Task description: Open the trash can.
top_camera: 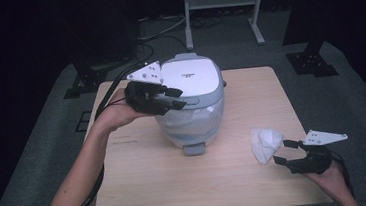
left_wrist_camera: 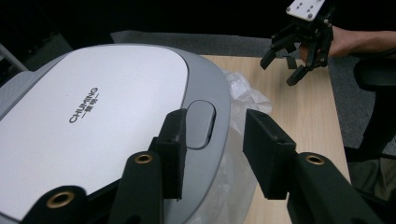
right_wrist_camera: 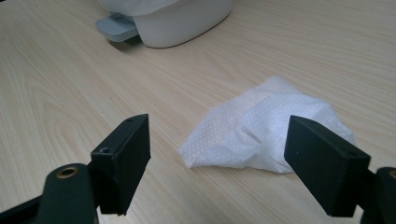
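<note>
My right gripper (right_wrist_camera: 217,172) hangs spread over the crumpled tissue (right_wrist_camera: 266,133), right of the rice cooker (top_camera: 191,102); it looks light and limp, so I'd pinch its raised fold. My left gripper (left_wrist_camera: 212,140) gapes at the lid.

A light wooden table (top_camera: 143,187) stands on grey carpet (top_camera: 351,98). Top centre, a grey metal stand (top_camera: 222,1); black cables (top_camera: 157,32) trail upper left. The surroundings are dark.

Lab or studio: lone tabletop (top_camera: 218,180) on grey carpet (top_camera: 49,145), black surrounds, metal stand (top_camera: 222,1), floor cables (top_camera: 155,32).
</note>
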Demonstrator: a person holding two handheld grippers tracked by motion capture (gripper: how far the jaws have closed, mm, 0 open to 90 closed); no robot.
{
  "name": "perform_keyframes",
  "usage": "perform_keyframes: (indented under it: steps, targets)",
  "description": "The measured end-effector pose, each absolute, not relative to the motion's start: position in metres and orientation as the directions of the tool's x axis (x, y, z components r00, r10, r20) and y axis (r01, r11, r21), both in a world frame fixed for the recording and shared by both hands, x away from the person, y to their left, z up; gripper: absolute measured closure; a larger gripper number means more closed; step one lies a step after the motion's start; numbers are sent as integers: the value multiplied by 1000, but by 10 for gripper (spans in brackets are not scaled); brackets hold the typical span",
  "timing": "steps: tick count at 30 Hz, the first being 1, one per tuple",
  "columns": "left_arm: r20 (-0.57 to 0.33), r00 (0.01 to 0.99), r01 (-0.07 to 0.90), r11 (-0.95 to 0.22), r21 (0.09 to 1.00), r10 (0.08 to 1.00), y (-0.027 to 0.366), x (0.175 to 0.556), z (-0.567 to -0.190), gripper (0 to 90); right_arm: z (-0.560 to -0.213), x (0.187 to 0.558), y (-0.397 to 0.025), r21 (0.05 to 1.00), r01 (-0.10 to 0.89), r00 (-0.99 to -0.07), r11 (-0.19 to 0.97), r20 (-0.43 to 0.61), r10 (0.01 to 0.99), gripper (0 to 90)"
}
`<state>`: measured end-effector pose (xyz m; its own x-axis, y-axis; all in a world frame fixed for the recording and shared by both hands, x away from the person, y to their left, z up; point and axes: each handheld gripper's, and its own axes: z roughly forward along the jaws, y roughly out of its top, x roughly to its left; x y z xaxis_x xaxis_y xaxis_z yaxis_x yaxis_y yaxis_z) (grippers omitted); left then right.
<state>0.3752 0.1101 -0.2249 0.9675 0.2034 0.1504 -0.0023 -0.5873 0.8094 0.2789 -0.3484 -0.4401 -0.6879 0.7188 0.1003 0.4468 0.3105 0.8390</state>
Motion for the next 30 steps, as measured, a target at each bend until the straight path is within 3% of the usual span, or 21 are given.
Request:
perform_keyframes:
  steps: [14, 30]
  targets:
    - [150, 971, -4, -617, 787, 185, 92, 391, -233, 723, -439, 279, -351, 843, 445, -684, 303, 103, 722, 216]
    - [146, 968, 8, -608, 794, 203, 91, 393, -238, 762, -440, 279, -352, 842, 445, -685, 305, 101, 721, 216]
